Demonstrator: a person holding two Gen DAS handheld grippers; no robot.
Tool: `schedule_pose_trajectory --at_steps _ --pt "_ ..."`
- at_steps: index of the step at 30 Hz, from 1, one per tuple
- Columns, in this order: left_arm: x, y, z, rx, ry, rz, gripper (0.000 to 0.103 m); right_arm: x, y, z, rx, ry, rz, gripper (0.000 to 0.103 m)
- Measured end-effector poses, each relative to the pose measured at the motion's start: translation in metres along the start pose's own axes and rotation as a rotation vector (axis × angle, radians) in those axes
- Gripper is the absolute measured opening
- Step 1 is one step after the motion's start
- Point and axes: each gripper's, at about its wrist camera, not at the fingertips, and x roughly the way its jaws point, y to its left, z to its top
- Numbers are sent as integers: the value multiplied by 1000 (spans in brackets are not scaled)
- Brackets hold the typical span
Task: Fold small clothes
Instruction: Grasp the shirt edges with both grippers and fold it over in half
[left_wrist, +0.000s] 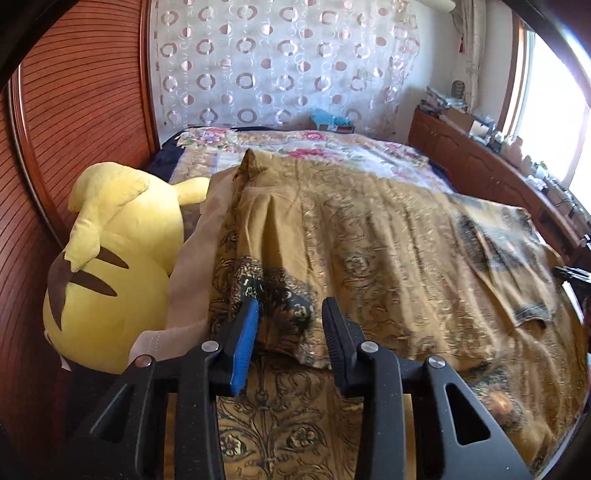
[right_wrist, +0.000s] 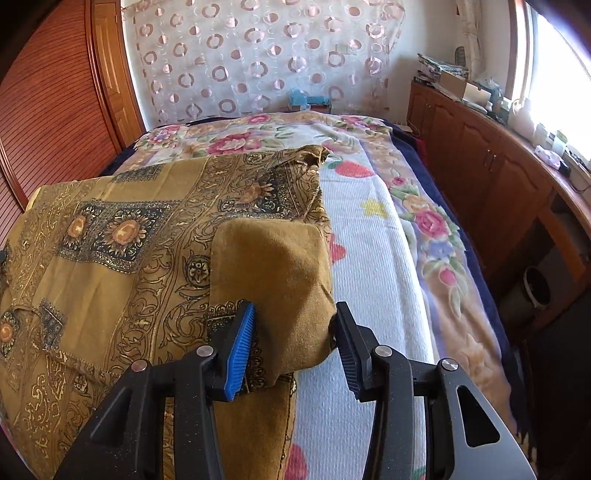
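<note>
An ochre garment (left_wrist: 369, 229) with black ornamental print lies spread over the bed. In the left wrist view my left gripper (left_wrist: 290, 306) has a dark, bunched fold (left_wrist: 291, 325) of it filling the gap between the blue pad (left_wrist: 245, 332) and the black finger, near the garment's left edge. In the right wrist view my right gripper (right_wrist: 295, 306) is shut on a plain mustard fold (right_wrist: 273, 280) of the same garment (right_wrist: 122, 229) at its right edge, lifted and draped back over the printed side. The cloth touches both pads.
A large yellow plush toy (left_wrist: 110, 258) lies left of the garment against the ribbed wooden panel (left_wrist: 74, 110). A floral bedspread (right_wrist: 424, 221) covers the bed. A wooden cabinet (right_wrist: 480, 166) with clutter runs under the window at right, with a bin (right_wrist: 535, 288) on the floor.
</note>
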Motion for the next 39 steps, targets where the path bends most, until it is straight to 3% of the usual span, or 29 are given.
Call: schedule_pose_trajectory --at_steps 5,6,8,9,11,13,17,23,29,35,39 --pt "12 0 -5 6 33 7 37 2 0 -1 2 -1 4 45" --pt "11 0 -5 12 31 6 33 1 1 -1 0 -1 3 45" --pt "9 -3 -7 29 25 -6 8 0 1 -2 0 -2 3 45" --pt "8 -3 -7 35 21 -10 7 -1 1 -1 0 -3 8 44" --pt "0 -9 -5 55 -2 -4 5 -6 4 0 -15 -12 54 18" --pt "-14 -11 -2 47 -43 -16 4 -16 14 4 -66 -43 79 5" --pt "-45 -13 4 27 -110 -64 4 -40 21 13 -62 -100 142 4" --pt "-80 -17 -4 33 -144 -111 4 -83 26 12 -34 -171 259 4" --pt "-99 -1 -34 -31 -141 -156 4 -109 28 -19 -71 -186 259 4" --pt "-123 17 -51 -105 -162 -208 4 -137 -1 -37 -20 -226 280 3" --pt "-134 26 -66 -125 -155 -181 4 -154 -12 -49 14 -266 291 3"
